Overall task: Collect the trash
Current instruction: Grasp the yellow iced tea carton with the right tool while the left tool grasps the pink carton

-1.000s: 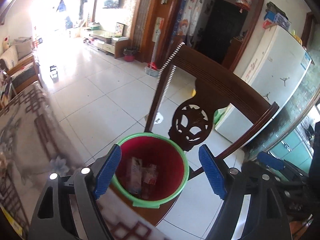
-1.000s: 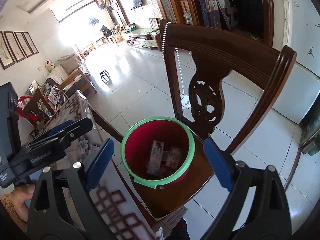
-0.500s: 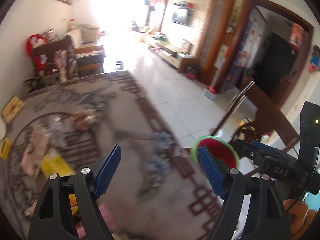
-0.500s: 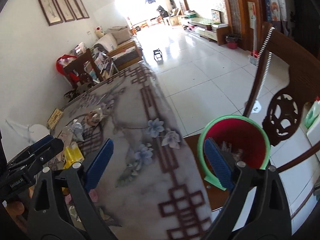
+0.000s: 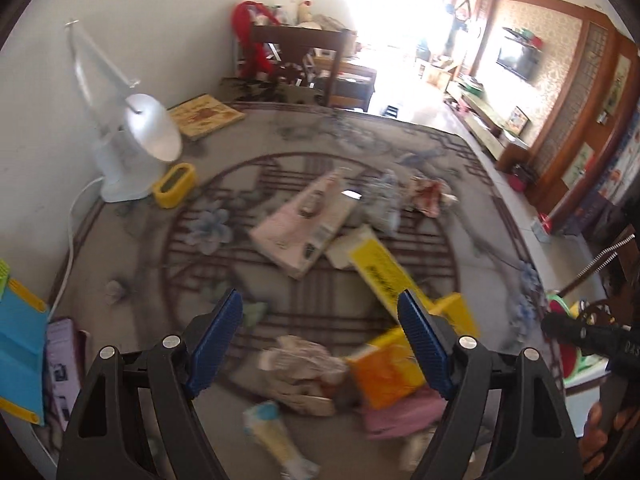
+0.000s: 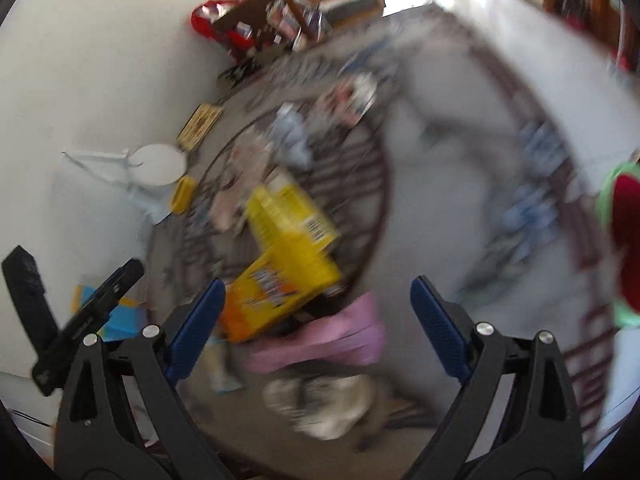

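While both hover over the littered table (image 5: 472, 208):
Left tongs (image 5: 320, 340): wide open, empty.
Right tongs (image 6: 316, 328): spread wide, nothing held.
Yellow box (image 6: 288, 256): between and just ahead of right tongs, beside left tongs' right finger.
Handling: probably light, stiff card; pinch across the narrow sides.
Axis: long side slants up-right in right view.

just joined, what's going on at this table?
A person is clearing trash off the patterned table with a gripper in each hand. Both the left gripper and right gripper are open and empty, above a pile: yellow box, pink packet, crumpled wrapper. The red bin stands at the table's edge.
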